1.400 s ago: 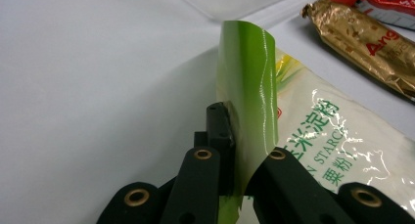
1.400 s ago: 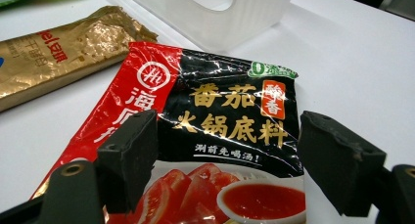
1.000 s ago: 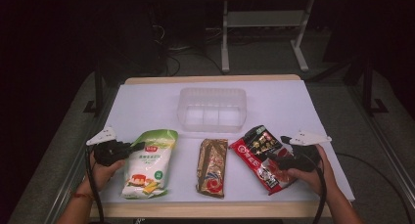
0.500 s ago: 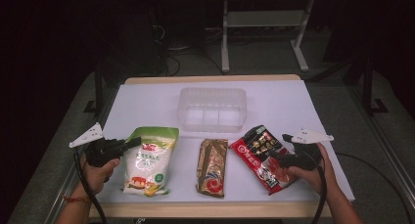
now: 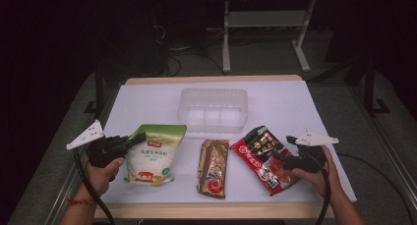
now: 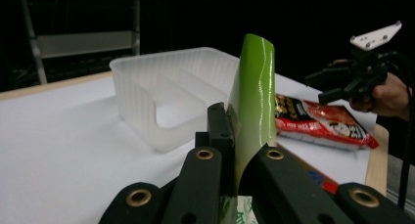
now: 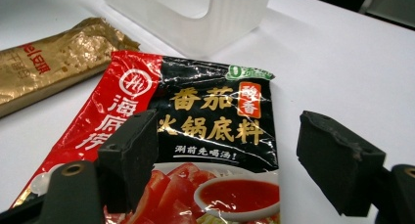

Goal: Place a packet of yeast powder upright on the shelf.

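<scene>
Since the earlier frames, my left gripper point(image 5: 136, 138) has swung outward and its grey plate has tipped up, bringing the top edge of the green-and-white pouch point(image 5: 152, 154) with it. Closest to me in the left gripper view, the jaws are clenched on that green edge point(image 6: 252, 106), which stands upright between them, while the pouch's lower half looks to be resting on the white table point(image 5: 147, 102) in the high view. To do this lift well I would hold the pinch firm, raise straight up until the bottom clears the surface, and only then carry it forward; a limp pouch will swing, so I'd move slowly.

My right gripper point(image 7: 230, 155) hangs just above the red soup-base packet point(image 7: 205, 136), jaws spread wide, grasping nothing. I'd leave it parked there so the two cables don't cross.

Between them lies the gold sachet point(image 5: 214, 167), flat and apart from both neighbours; I'd pass the pouch well clear of it.

Farthest off sits the clear divided tray point(image 5: 214, 109), the likely target. I'd bring the pouch over its near wall before lowering.
</scene>
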`<state>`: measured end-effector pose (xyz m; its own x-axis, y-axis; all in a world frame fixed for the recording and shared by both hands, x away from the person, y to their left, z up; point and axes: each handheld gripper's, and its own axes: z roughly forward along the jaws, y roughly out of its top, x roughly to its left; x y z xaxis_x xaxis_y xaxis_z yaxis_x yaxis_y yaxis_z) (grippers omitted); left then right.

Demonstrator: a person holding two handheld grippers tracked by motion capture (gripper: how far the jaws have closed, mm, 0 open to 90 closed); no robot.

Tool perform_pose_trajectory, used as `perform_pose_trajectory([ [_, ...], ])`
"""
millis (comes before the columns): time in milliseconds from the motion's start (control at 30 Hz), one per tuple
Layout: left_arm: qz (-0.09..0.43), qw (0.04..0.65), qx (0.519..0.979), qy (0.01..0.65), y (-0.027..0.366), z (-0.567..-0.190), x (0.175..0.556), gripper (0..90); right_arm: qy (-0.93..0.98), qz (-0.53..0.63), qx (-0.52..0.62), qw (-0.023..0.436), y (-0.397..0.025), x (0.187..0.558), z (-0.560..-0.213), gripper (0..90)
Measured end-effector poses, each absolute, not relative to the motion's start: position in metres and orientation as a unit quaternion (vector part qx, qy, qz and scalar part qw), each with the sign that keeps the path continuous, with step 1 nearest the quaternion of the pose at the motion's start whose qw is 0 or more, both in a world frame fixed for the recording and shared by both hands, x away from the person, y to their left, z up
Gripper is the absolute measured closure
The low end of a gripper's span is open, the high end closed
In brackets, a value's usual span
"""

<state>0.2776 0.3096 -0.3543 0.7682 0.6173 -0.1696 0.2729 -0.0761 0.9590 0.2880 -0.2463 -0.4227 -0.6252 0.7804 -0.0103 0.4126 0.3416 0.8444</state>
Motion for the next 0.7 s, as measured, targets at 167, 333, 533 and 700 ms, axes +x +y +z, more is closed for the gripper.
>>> perform_pose_trajectory([
  [167,0.150,0.613,0.716,0.298,0.301,-0.345,0.273,90.0,0.791,0.433,0.377,0.211,-0.245,0.287,-0.422,22.7],
  [333,0.149,0.627,0.706,0.293,0.298,-0.338,0.277,90.0,0.791,0.432,0.379,0.210,-0.246,0.287,-0.423,22.7],
  [533,0.154,0.638,0.687,0.311,0.298,-0.330,0.283,90.0,0.790,0.430,0.385,0.207,-0.249,0.289,-0.426,22.7],
  [700,0.154,0.652,0.673,0.313,0.292,-0.321,0.289,90.0,0.788,0.429,0.390,0.206,-0.250,0.289,-0.427,22.7],
])
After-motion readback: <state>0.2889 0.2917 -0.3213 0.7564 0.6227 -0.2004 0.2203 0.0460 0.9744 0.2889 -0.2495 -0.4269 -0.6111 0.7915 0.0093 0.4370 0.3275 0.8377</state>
